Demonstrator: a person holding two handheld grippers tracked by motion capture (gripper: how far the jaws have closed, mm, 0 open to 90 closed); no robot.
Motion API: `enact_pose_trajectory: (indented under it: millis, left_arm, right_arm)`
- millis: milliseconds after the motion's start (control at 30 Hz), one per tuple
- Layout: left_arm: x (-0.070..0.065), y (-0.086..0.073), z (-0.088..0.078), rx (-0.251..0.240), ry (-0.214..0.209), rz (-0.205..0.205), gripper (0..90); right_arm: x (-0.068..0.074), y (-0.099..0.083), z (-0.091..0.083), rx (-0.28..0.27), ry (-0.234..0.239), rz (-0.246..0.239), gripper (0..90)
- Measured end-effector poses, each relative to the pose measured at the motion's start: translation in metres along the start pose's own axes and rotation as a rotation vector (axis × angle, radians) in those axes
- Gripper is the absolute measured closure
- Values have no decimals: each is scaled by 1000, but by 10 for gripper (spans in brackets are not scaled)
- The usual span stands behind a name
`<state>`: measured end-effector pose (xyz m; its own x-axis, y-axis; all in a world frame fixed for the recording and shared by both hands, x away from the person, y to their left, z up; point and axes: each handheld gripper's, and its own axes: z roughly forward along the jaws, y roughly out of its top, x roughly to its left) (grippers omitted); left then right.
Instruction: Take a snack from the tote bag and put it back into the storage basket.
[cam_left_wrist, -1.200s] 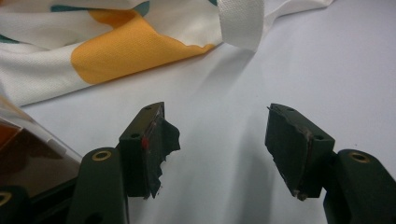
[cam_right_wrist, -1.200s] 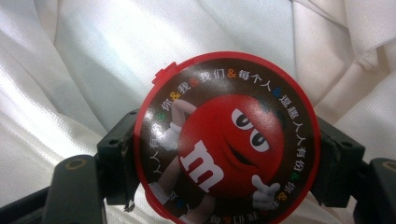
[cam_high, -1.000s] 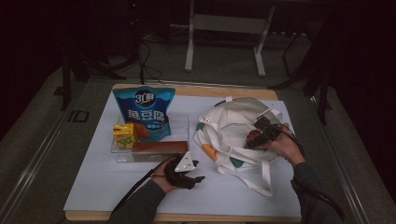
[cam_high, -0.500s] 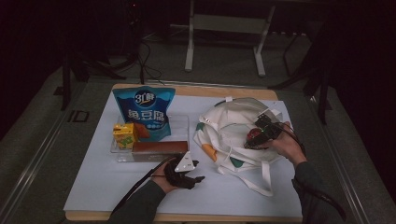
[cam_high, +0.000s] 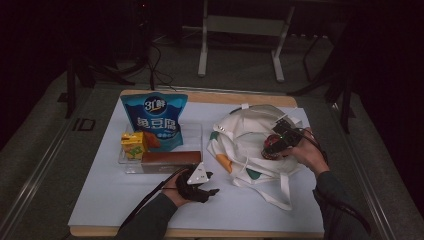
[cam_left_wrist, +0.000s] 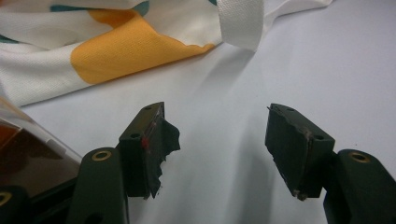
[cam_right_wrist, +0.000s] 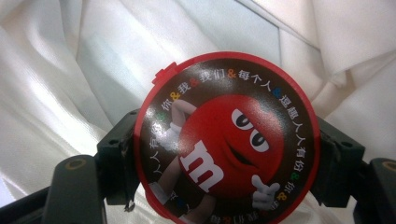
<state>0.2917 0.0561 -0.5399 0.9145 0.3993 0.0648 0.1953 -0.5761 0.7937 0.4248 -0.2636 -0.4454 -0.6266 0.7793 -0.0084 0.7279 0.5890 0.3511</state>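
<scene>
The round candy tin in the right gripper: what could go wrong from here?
The candy tin is pinched only at its curved edges by the right gripper, so it might slip or twist out. Loose folds of the tote bag could catch it. The left gripper is open and not steadying the bag.

Left gripper: black, two blocky jaws with torn black pads, brass-ringed screw holes, grey three-cornered plate on top, black trailing cable. Right gripper: black, matching jaws and brass rings. Both forearms: dark long sleeves.
</scene>
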Motion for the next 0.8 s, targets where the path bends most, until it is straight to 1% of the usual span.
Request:
enact_pose_trajectory:
  millis: [333,800]
  left_arm:
    - [0,0,0,0,1,0,389]
    - [0,0,0,1,0,0,389]
  right_arm:
    - [2,6,-9,-12,-2,-3,254]
    - [7,12,-11,-14,1,-14,254]
